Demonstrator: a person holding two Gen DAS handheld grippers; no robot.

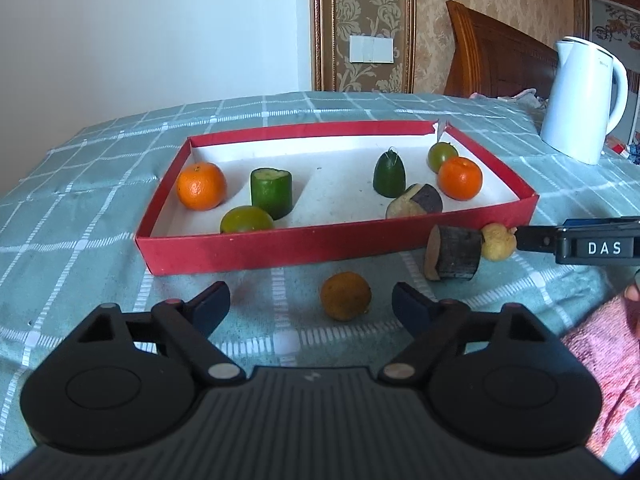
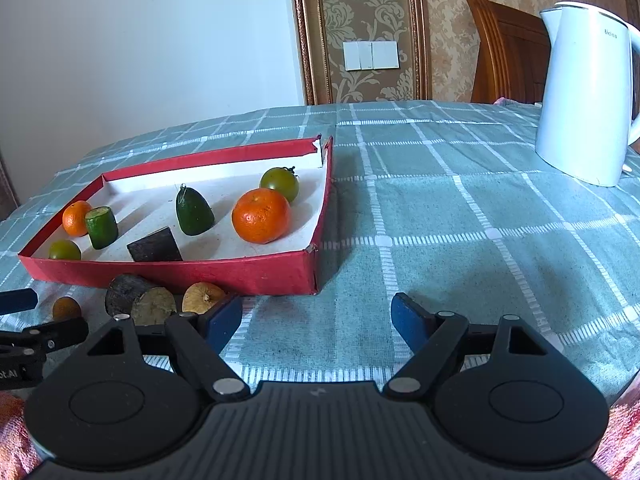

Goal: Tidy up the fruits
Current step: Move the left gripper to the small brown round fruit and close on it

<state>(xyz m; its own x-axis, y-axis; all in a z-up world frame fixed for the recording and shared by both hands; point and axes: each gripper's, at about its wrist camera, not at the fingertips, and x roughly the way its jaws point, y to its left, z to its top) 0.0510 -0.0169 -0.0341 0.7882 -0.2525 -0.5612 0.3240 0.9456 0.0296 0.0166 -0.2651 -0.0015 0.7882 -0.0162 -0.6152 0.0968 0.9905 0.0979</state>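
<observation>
Item: small brown-orange fruit (image 1: 345, 297), round, no long axis to speak of, lying loose on the table (image 1: 80, 208) just outside the near wall of the red box (image 1: 256, 249), not touching it. Bearing from left claw (image 1: 310, 306): dead ahead, sitting just beyond the two blue fingertips and nearer the right-hand one, jaws spread wide with nothing between them. Judged the nearer claw and the likelier one for this pick; a short straight advance would bracket the fruit. Right claw (image 2: 318, 318): likewise spread apart and holding nothing, its left fingertip close beside a pale yellow fruit (image 2: 203, 297) that also lies outside the box's near wall; the brown-orange fruit lies well to its left, past a dark-skinned cut chunk (image 2: 138, 300). Inside the box: two oranges, two green round fruits, two green cut pieces, one dark cut piece. Beyond the box's right end: white kettle (image 2: 584, 100), well apart. Judgement: three items remain outside the box.
</observation>
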